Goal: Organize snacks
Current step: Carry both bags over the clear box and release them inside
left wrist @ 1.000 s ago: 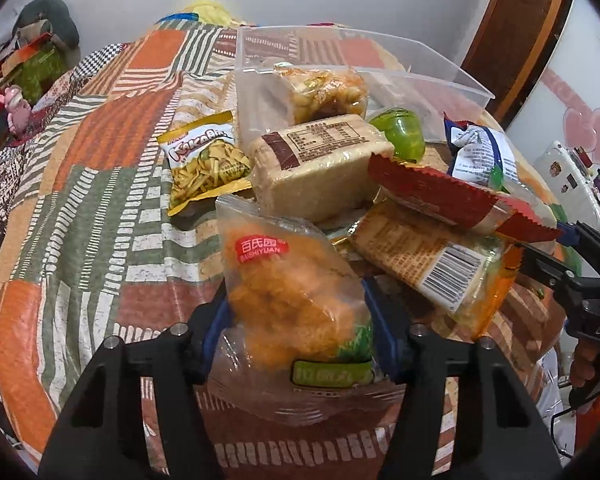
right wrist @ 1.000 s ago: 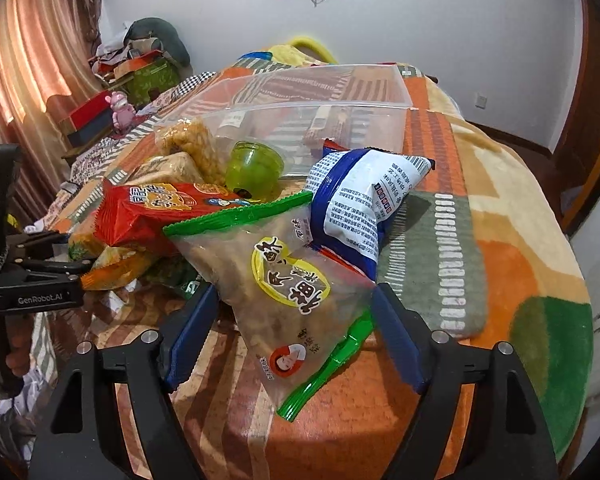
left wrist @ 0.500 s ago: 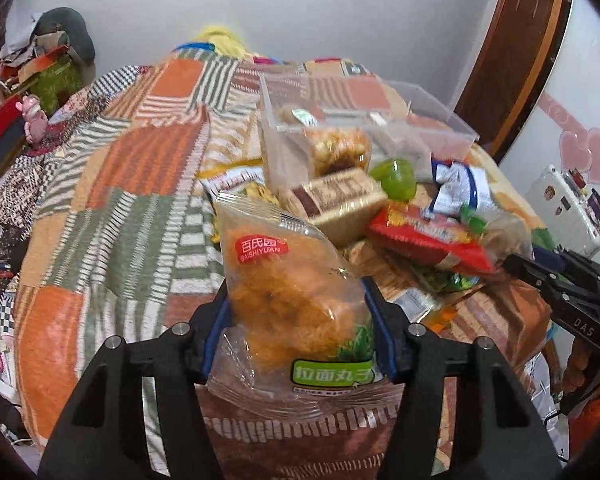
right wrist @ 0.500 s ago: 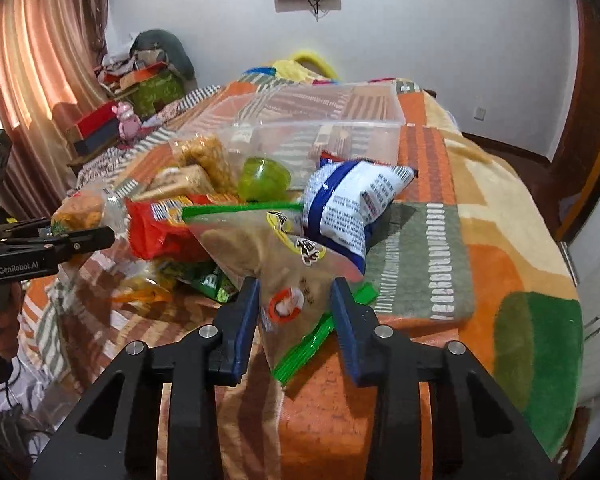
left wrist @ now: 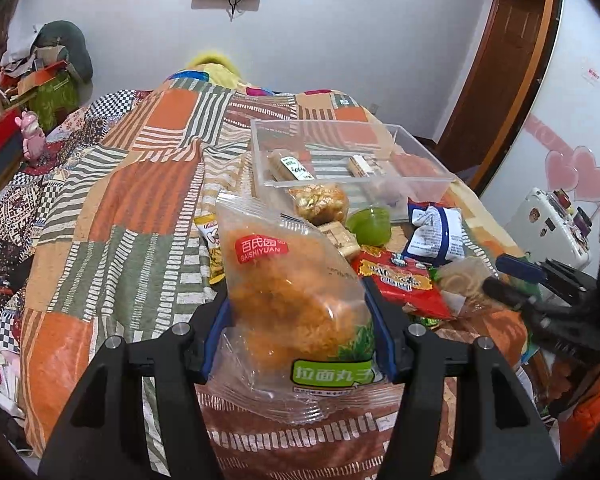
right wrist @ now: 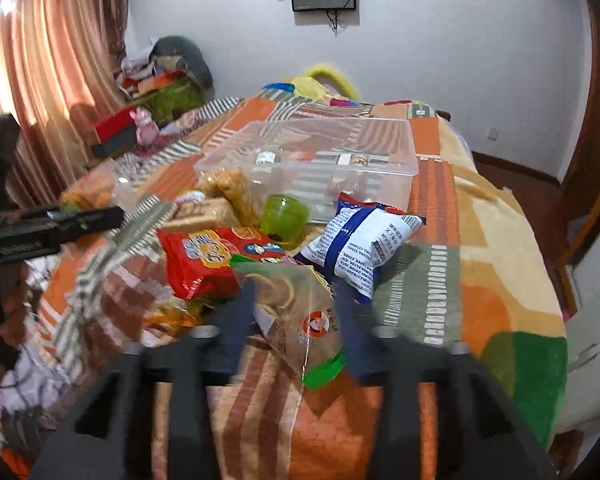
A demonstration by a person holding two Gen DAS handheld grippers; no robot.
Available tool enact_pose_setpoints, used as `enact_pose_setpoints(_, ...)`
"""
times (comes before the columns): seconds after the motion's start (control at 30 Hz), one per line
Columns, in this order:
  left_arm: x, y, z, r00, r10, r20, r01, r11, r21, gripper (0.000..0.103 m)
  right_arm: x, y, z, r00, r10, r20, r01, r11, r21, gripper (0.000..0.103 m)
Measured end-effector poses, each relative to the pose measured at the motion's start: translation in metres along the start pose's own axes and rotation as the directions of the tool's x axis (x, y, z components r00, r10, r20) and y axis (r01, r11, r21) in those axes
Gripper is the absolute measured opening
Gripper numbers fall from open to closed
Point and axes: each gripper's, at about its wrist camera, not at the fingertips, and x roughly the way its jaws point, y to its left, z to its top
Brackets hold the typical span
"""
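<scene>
Your left gripper (left wrist: 298, 312) is clamped on the orange noodle-snack bag (left wrist: 296, 292); both blue pads press the bag's sides, and the bag stands upright between the fingers, its lower seam hanging below them. Your right gripper (right wrist: 296, 308) is clamped on the tan snack bag with the green edge (right wrist: 300, 320); the bag sits tilted between the fingers, green edge down and toward you. The right wrist view is motion-blurred, so finer detail of that grasp cannot be read.

Ahead of the right gripper, just beyond the held bag, lie the red snack pack (right wrist: 210, 256) to the left and the blue-and-white pack (right wrist: 364, 240) to the right. The green cup (right wrist: 284, 216) stands beyond them, near the front wall of the clear plastic bin (right wrist: 380, 172). The bin rests on the patchwork blanket (left wrist: 140, 184), straight ahead of both tools, with a few small wrapped items (left wrist: 292, 166) inside.

From the left gripper, the bin lies ahead and slightly right. The yellow chip bag (left wrist: 212, 248) lies just behind the held bag, to the left.
</scene>
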Motion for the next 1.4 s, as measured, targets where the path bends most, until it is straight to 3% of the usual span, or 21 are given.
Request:
enact_pose_setpoints(0.03, 0.001, 0.001, -0.001, 1.0, 0.001, -0.004, -0.001, 1.0, -0.001, 0.059, 0.005, 0.0, -0.001, 1.0, -0.004, -0.01, 0.004, 1.0, -0.004, 0.062)
enact_pose_setpoints(0.2, 0.006, 0.006, -0.005, 1.0, 0.005, -0.026, -0.005, 1.0, -0.02, 0.059, 0.035, 0.004, -0.008, 0.996, -0.027, -0.082, 0.027, 1.0, 0.004, 0.072)
enact_pose_setpoints(0.37, 0.007, 0.011, -0.004, 1.0, 0.008, -0.027, -0.009, 1.0, -0.03, 0.059, 0.047, 0.009, -0.011, 0.993, -0.049, -0.107, 0.046, 0.998, -0.031, 0.073)
enact_pose_setpoints(0.5, 0.008, 0.009, -0.002, 1.0, 0.007, -0.023, -0.008, 1.0, -0.019, 0.059, 0.046, 0.005, -0.011, 0.994, -0.035, -0.107, 0.034, 0.999, -0.015, 0.054)
enact_pose_setpoints(0.63, 0.008, 0.003, 0.006, 1.0, -0.003, -0.008, 0.003, 1.0, -0.008, 0.059, 0.035, 0.007, -0.01, 0.996, -0.038, -0.082, 0.036, 0.999, -0.019, 0.043)
enact_pose_setpoints(0.83, 0.006, -0.008, 0.029, 0.999, -0.015, 0.04, 0.014, 1.0, 0.02, 0.059, 0.009, 0.006, 0.002, 1.0, -0.021, -0.017, 0.021, 1.0, -0.009, 0.042)
enact_pose_setpoints(1.07, 0.016, -0.019, 0.064, 0.996, -0.032, 0.078, 0.029, 0.999, 0.035, 0.059, -0.02, -0.003, 0.041, 0.993, -0.034, 0.11, 0.033, 0.999, 0.006, 0.042)
enact_pose_setpoints(1.4, 0.059, -0.038, 0.115, 0.997, -0.039, 0.073, 0.034, 0.997, 0.072, 0.06, -0.002, -0.027, 0.099, 0.978, -0.078, 0.192, 0.065, 0.995, 0.07, 0.042)
